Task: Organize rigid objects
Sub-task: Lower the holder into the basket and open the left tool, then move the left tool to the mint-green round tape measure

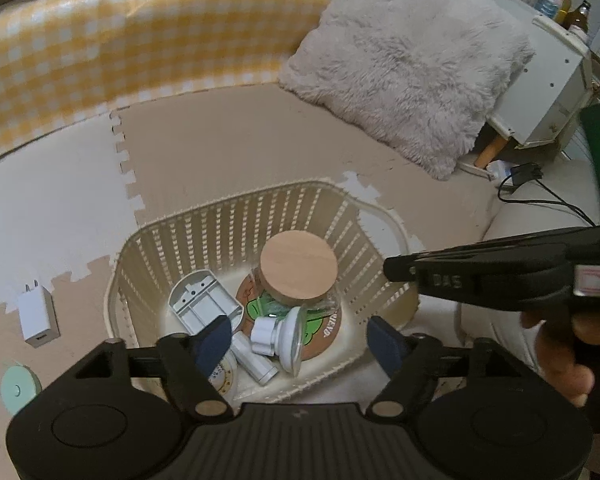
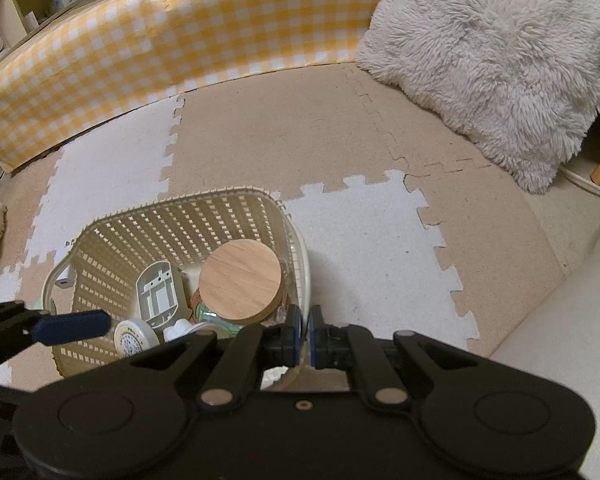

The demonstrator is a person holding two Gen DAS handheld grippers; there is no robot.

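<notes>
Basket work looks well along, judging by what lies inside: a glass jar with a round wooden lid stands upright beyond the left gripper, a white ribbed tray leans against the wall past its left finger, and a white cylinder and a white suction-cup piece lie between the two blue pads, lower down on the basket floor. The left gripper stands wide open over them and grips nothing; no pad touches any item.

The right gripper has its pads pinched together on the basket's near rim, apparently steadying it; whether the rim is truly clamped or just beside the pads I cannot say for sure.

Still to do, by my reading: a white charger plug and a mint-green disc lie on the foam mat outside the basket, well off past the left finger.

The cylinder's long axis runs diagonally, from near the left pad down toward the gripper body. The charger lies flat, prongs pointing away from the gripper, its long axis roughly along the fingers' direction
</notes>
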